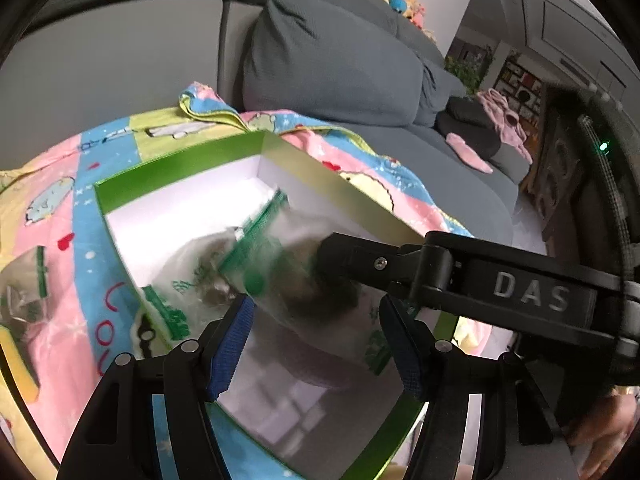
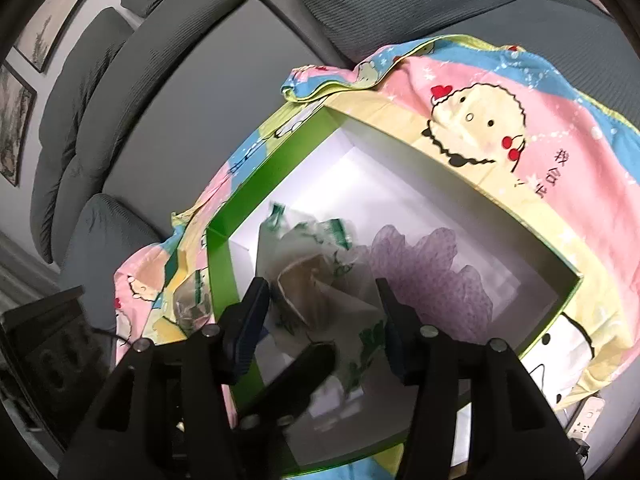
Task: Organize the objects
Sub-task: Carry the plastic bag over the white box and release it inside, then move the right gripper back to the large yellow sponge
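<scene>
A green-rimmed open box (image 1: 180, 164) with a white inside sits on a cartoon cloth on the sofa; it also shows in the right wrist view (image 2: 276, 164). A clear bag with green print and a brown thing inside (image 1: 280, 256) hangs blurred over the box; in the right wrist view this bag (image 2: 316, 280) lies among other clear bags. My right gripper (image 2: 322, 300) is open above it, and its finger (image 1: 348, 256) reaches in from the right. My left gripper (image 1: 316, 316) is open and empty above the box. A purple mesh piece (image 2: 432, 272) lies inside the box.
Another clear bag (image 1: 24, 292) lies on the cloth (image 1: 80, 208) left of the box, also in the right wrist view (image 2: 192, 300). Grey sofa cushions (image 1: 328, 56) stand behind. Pink items (image 1: 504, 116) lie further along the sofa. A power strip (image 2: 584, 416) lies at lower right.
</scene>
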The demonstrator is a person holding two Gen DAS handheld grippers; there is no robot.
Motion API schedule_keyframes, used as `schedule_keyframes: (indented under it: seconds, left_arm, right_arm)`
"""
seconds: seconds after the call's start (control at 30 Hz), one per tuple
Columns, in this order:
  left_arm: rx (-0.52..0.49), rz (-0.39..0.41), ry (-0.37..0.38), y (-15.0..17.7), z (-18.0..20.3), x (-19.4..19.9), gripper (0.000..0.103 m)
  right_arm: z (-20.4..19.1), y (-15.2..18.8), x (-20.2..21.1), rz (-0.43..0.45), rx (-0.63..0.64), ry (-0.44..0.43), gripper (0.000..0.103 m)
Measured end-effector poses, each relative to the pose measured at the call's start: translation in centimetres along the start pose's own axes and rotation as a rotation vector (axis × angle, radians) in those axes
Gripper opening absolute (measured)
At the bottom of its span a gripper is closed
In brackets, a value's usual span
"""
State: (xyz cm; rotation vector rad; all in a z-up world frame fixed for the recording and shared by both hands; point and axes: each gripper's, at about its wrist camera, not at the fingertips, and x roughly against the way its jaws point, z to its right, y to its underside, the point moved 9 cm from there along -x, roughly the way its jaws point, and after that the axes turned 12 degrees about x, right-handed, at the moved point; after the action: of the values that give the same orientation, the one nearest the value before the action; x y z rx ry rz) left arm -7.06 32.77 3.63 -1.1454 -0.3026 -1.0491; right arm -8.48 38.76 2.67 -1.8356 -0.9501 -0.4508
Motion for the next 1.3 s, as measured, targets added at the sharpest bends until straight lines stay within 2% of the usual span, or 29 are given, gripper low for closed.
schedule_keyframes:
  seconds: [0.23, 0.4, 0.47, 0.53, 0.63, 0.7, 0.77, 0.9, 1.07, 1.3]
  left_arm:
    - [0.063, 0.037, 0.004, -0.8, -3.1, 4.0, 0.066]
    - [0.118, 0.096, -0.029, -1.5, -7.4, 8.6, 0.066]
    - [0.142, 0.103, -0.063, -1.6, -9.7, 10.2, 0.066]
    - [0.157, 0.113, -0.110, -1.6, -12.2, 11.5, 0.066]
    - [0.169, 0.142, -0.182, -1.3, -16.1, 13.2, 0.066]
    - [0.213, 0.170, -0.196, -0.8, -18.9, 14.0, 0.074]
    - [0.280, 0.197, -0.193, 0.2, -21.9, 14.5, 0.077]
    - [0.361, 0.131, -0.247, 1.3, -25.8, 14.0, 0.077]
    - [0.404, 0.164, -0.258, 1.1, -27.8, 15.4, 0.077]
    - [0.449, 0.144, -0.253, 1.7, -28.9, 15.7, 0.077]
  right_arm:
    - [-0.3, -0.5, 1.1, 0.050, 0.004, 0.045, 0.064]
    - [-1.5, -0.8, 1.5, 0.079, 0.018, 0.052, 0.068]
    - [-2.3, -0.6, 1.6, 0.069, 0.034, 0.071, 0.071]
    - [-3.7, -0.6, 2.3, 0.085, 0.056, 0.039, 0.071]
    - [-6.5, -0.8, 3.5, 0.130, 0.117, 0.001, 0.082]
    - [-7.9, -0.6, 3.6, 0.139, 0.156, 0.026, 0.086]
    - [-9.5, 0.1, 3.0, 0.121, 0.192, 0.046, 0.086]
    - [-13.6, 1.5, 1.4, 0.077, 0.252, -0.034, 0.086]
    - [-18.1, 3.3, -2.0, -0.005, 0.345, -0.045, 0.086]
    - [-23.6, 4.5, -7.2, -0.158, 0.444, -0.111, 0.086]
